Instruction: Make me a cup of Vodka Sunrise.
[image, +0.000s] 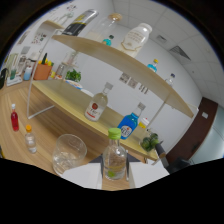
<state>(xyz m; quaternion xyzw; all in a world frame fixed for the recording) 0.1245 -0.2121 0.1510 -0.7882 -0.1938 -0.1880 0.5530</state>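
- I see my gripper (116, 176) clenched on a small clear bottle (115, 159) with a lime-green cap, its pale fingers (82, 175) pressing both sides.
- A clear round glass (68, 151) stands on the wooden desk (42, 127) just beside the bottle.
- A red bottle (14, 120) and an orange-capped vial (30, 140) stand toward the desk's far edge.
- On the lower shelf (75, 97): a clear red-labelled bottle (97, 105) and a blue bottle (129, 124); I cannot read the labels, possibly spirits.

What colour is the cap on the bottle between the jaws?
Light green, on the clear bottle; gripper view shows it best.
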